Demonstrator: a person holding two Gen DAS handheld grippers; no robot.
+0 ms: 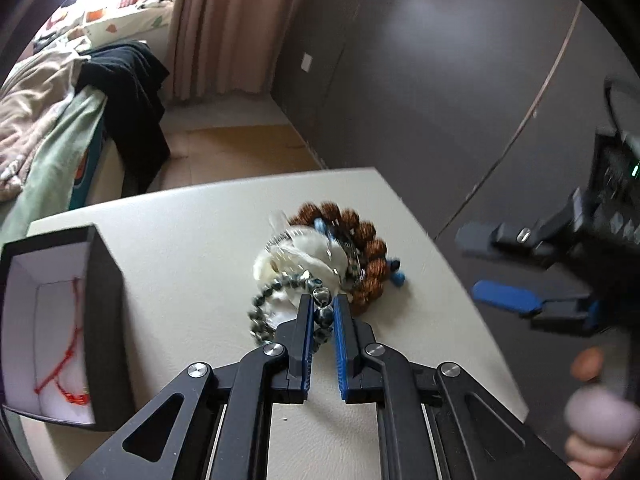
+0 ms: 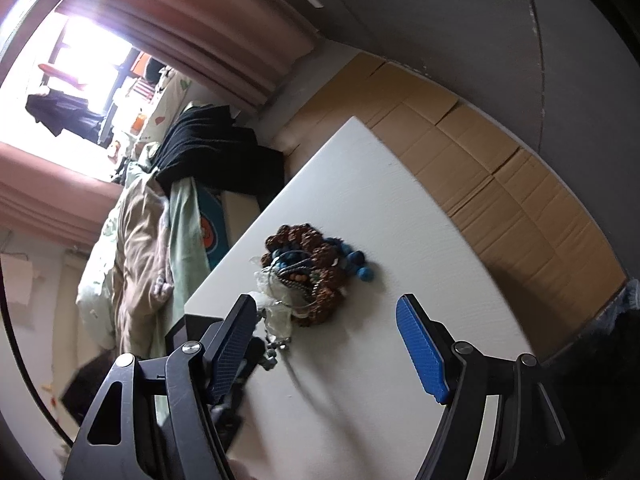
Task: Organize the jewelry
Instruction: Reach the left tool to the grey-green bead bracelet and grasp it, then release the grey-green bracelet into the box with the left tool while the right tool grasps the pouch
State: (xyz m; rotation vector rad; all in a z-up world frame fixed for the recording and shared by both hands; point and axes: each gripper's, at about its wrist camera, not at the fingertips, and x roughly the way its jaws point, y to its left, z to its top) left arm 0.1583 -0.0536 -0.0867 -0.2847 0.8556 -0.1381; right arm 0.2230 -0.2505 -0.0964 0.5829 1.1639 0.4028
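Note:
A pile of jewelry point(image 1: 332, 256) lies on the white table point(image 1: 192, 240): a brown bead bracelet point(image 1: 370, 256), blue beads point(image 1: 396, 276), white pieces and a dark grey-green bead bracelet point(image 1: 280, 288). My left gripper point(image 1: 323, 304) is shut on the grey-green bead bracelet at the pile's near edge. A black box point(image 1: 60, 320) with a white lining holds a red cord point(image 1: 60, 376) at the left. My right gripper point(image 1: 476, 264) is open and empty off the table's right edge; in the right wrist view point(image 2: 326, 308) it is over the table near the pile point(image 2: 308, 272).
A bed with crumpled blankets point(image 1: 44, 128) and black clothing point(image 1: 132, 92) stands beyond the table's left side. Cardboard sheets point(image 2: 500, 168) cover the floor by the dark wall. Pink curtains point(image 1: 224, 28) hang at the back.

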